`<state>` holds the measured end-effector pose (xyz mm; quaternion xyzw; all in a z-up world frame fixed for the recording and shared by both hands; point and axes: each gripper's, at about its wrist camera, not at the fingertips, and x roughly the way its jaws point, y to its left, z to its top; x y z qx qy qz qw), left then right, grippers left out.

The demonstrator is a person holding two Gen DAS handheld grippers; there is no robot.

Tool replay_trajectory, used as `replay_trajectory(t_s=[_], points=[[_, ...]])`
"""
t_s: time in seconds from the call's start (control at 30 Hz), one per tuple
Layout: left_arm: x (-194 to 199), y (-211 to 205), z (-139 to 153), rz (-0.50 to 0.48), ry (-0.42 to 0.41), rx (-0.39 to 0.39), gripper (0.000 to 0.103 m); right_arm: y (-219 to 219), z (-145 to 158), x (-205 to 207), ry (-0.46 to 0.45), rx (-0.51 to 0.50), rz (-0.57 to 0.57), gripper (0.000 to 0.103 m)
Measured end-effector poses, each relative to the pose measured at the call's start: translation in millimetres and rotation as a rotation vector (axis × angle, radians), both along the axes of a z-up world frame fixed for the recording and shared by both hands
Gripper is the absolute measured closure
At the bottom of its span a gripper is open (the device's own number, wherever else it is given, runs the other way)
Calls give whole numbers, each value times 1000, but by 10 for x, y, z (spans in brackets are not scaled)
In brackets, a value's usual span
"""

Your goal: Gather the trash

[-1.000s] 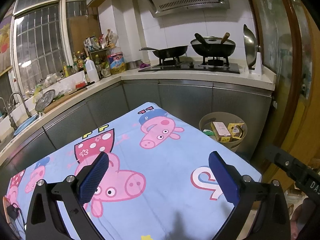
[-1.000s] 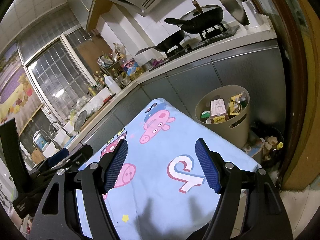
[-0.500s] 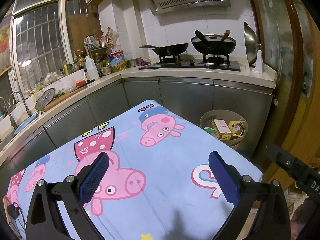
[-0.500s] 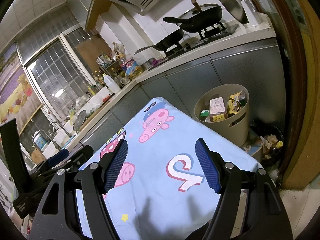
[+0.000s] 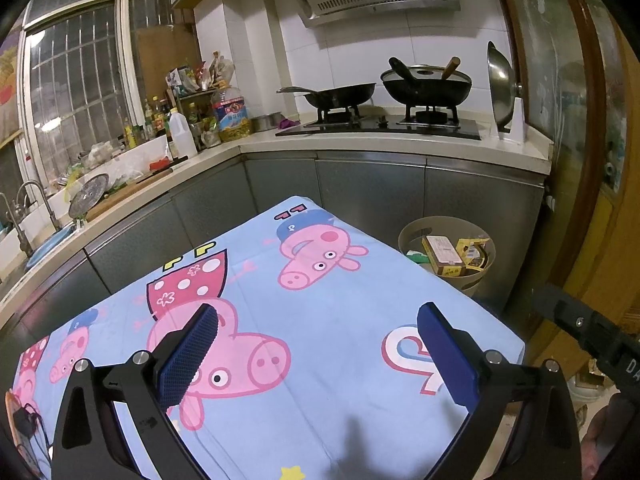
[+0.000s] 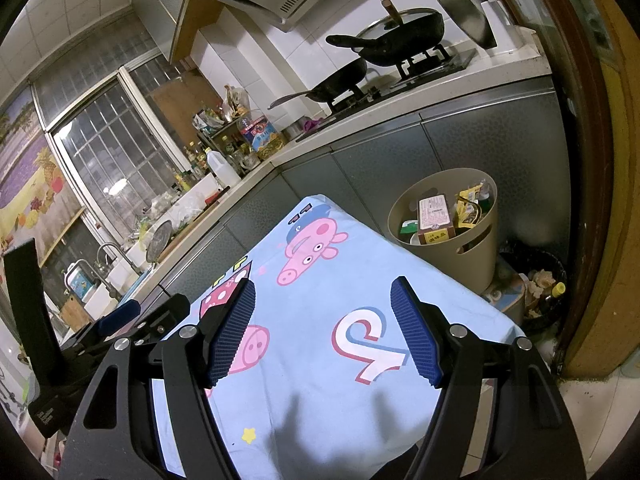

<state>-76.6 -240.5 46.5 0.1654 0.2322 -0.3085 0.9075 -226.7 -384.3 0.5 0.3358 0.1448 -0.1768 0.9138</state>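
Your left tongs (image 5: 318,350) hang wide apart w/ nothing between the pads, low over the cartoon-pig cloth (image 5: 320,320) on the worktop. In the right wrist view the left tool shows at far left, beside your right tongs (image 6: 322,330), which are also spread wide and carry nothing.

No loose trash shows on the cloth in either view, so the pickups look done or nearly so. Best move, I'd say: scan the cloth edges and the floor before you commit either tool, and keep both tongs spread until something is squarely between the pads. Don't snag the cloth; it would likely drag w/ the pads if you pinch it.

Right of the worktop, on the floor against the steel cabinets, sits the beige trash bin (image 6: 476,248), upright, mouth facing up, handle slots in its wall. It's near full. A tan carton (image 6: 434,220) stands on end inside, long axis roughly vertical, printed face up toward the cameras; a yellow wrapper (image 6: 470,202) is crumpled beside it, no clear axis, and a green scrap (image 5: 416,258) lies at the rim nearest the worktop.

Farther right, a black-lined bin (image 6: 538,280) holds more waste incl. a small bottle. Anything new should drop in from straight above, since the beige bin has little room left.
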Motion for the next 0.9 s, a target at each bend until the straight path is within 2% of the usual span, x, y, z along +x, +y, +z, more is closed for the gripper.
replay_trajectory(t_s=[0.9], points=[[76,72,-57,5,-2,31,4,-17,-5,4,0,1,0,33]])
